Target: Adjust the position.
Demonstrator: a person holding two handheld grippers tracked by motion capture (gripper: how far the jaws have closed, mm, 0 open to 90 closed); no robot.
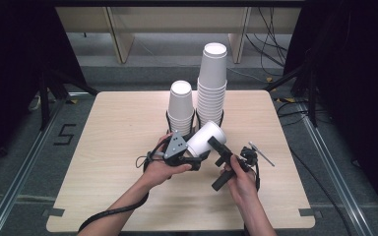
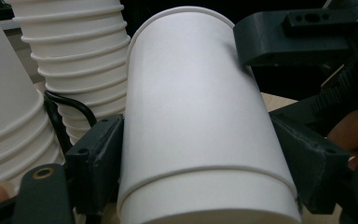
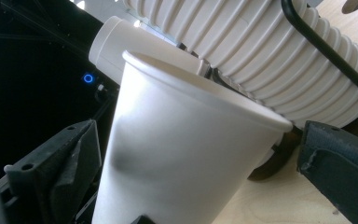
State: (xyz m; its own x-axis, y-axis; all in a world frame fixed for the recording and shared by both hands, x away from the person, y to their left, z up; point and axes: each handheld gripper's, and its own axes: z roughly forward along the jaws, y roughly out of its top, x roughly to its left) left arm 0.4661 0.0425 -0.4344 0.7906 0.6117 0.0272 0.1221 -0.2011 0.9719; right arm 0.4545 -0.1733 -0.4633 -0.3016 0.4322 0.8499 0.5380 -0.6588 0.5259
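Note:
A white paper cup [image 1: 204, 137] hangs tilted over the table's middle, its mouth toward the two cup stacks. My left gripper [image 1: 193, 150] is shut on its lower part. Both pads [image 2: 98, 158] press the cup [image 2: 200, 102] from the sides. A second rim line crosses the cup low in the left gripper view, as if two cups are nested. My right gripper [image 1: 215, 143] straddles the mouth end of the cup [image 3: 182, 154]. Its left jaw dents the wall, its right jaw stands clear, so the right gripper [image 3: 205, 168] is open.
A short stack of upturned cups [image 1: 181, 105] and a tall stack [image 1: 211, 83] stand in black wire holders just behind the held cup. The tall stack [image 3: 270, 60] is very close to my right gripper. Bare wooden table [image 1: 113, 147] lies to the left and right.

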